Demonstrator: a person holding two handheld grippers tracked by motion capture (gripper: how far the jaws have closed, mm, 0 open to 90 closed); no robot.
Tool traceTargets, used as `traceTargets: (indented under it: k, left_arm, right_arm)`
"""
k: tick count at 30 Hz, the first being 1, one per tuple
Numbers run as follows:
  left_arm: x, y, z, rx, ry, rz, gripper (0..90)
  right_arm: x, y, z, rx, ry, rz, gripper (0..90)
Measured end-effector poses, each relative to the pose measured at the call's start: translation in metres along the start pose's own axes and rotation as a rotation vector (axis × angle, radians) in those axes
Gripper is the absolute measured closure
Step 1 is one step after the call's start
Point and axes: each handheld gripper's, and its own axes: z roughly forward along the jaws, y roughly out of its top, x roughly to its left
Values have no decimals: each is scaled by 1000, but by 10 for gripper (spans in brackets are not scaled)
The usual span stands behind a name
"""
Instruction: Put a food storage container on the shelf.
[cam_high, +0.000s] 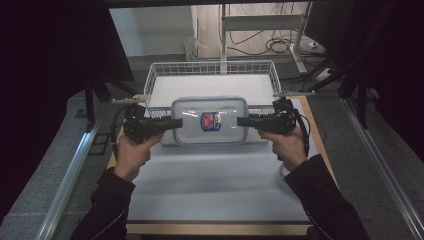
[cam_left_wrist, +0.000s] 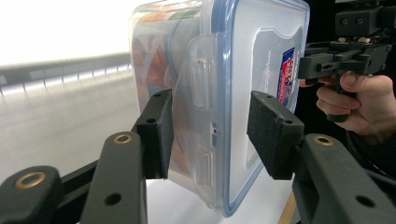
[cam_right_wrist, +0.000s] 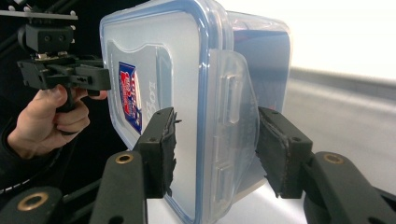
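Though lifted off the table (cam_high: 215, 180) — one lidded container (cam_high: 210, 121), two hand-held grippers (cam_high: 176, 122) (cam_high: 242, 121), each clamped on an end.

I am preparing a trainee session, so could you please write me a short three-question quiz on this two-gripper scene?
1. True or false: the lid of the clear plastic container is off.
2. What stands right behind the container on the table? A) a wire basket B) a kettle C) a stack of plates
3. Which parts of the container do the left gripper and the right gripper clamp?

Key
1. False: the blue-rimmed lid is on.
2. A, the white wire basket.
3. Its two short ends, one gripper on each, jaws closed across lid and underside over the side latches.
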Motion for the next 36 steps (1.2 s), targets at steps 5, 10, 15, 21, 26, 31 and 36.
traceTargets:
  k: [5,10,15,21,26,31,36]
  left_arm:
    - [0,22,-2,-9,0,4,522]
    - [4,42,0,-7,-1,9,522]
    - [8,58,3,2,5,9,522]
    - [16,76,10,5,7,-6,521]
    - [24,87,15,-4,-2,-21,522]
    - [33,92,21,-9,-16,-48,521]
    - [43,93,26,-13,-22,-63,521]
  right_arm:
    - [2,20,-2,-18,2,-6,496]
    - [0,39,-1,-34,-2,2,496]
    - [-7,51,1,-48,-1,9,496]
    - [-18,69,6,-55,1,37,494]
    - [-23,81,7,-53,-7,35,494]
    - [-28,89,10,-52,-22,38,494]
    - [-33,93,16,-43,-31,50,494]
